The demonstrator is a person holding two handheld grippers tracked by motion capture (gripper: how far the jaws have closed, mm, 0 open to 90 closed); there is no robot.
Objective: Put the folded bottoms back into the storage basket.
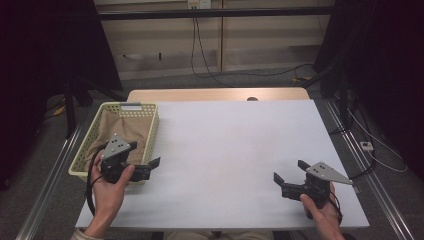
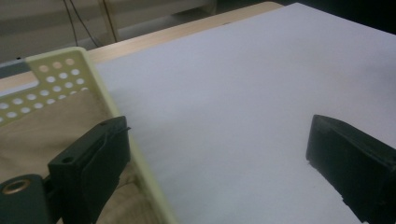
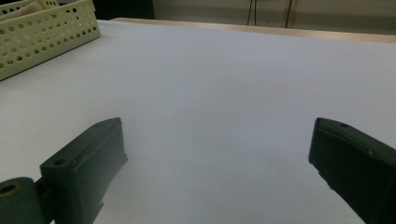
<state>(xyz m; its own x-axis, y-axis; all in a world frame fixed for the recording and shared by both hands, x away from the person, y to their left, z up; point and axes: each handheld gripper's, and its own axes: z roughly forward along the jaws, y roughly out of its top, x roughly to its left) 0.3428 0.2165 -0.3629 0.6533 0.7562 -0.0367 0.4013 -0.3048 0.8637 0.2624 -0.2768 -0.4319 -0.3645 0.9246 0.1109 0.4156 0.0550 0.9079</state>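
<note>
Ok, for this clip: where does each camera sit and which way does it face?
High view: above the person's side, facing forward and down on the white table; both hands and tools show.
Left gripper view: on the left tool, facing the basket rim and table; black jaws show.
Right gripper view: on the right tool, facing across the table.
All share the basket.

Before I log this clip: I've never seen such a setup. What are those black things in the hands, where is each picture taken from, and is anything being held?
A person holds a two-jaw tool in each hand: the left gripper and the right gripper. The high view looks down from above the person's side of the table. The two gripper views come from cameras riding on each tool, looking along its black jaws. On the white tabletop stands a pale yellow perforated basket with tan cloth inside. Both grippers have their jaws wide apart and hold nothing. The left one sits at the basket's near right corner, one jaw over the cloth.
</note>
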